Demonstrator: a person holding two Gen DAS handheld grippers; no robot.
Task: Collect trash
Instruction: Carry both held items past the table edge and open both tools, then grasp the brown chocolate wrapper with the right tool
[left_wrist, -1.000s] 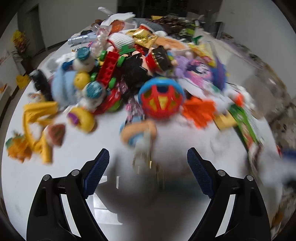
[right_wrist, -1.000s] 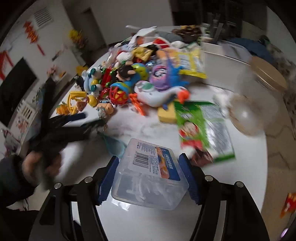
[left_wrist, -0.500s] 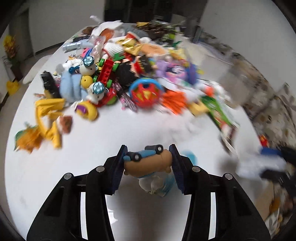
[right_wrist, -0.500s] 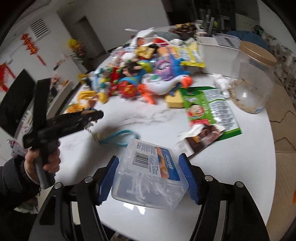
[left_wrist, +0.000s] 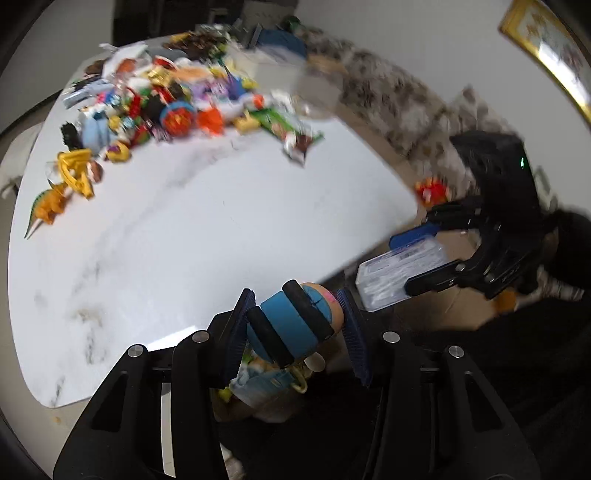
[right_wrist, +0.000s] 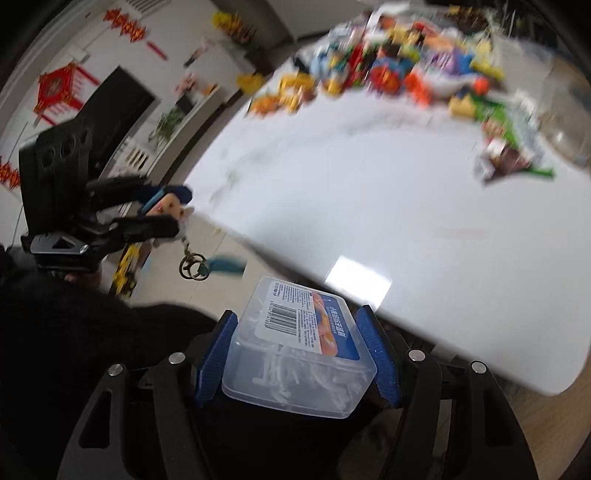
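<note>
Evidently my left gripper (left_wrist: 295, 328) clamps the light, dangly keychain toy (left_wrist: 295, 325) mid-body; my right gripper (right_wrist: 297, 360) squeezes the slick, rigid plastic box (right_wrist: 299, 350) sidewalls.

One clear box (right_wrist: 295, 354), one keychain (left_wrist: 291, 326)

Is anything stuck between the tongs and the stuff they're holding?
Nothing visible. The left tongs pinch the keychain toy directly, and the right tongs squeeze the clear box directly, both off the table.
</note>
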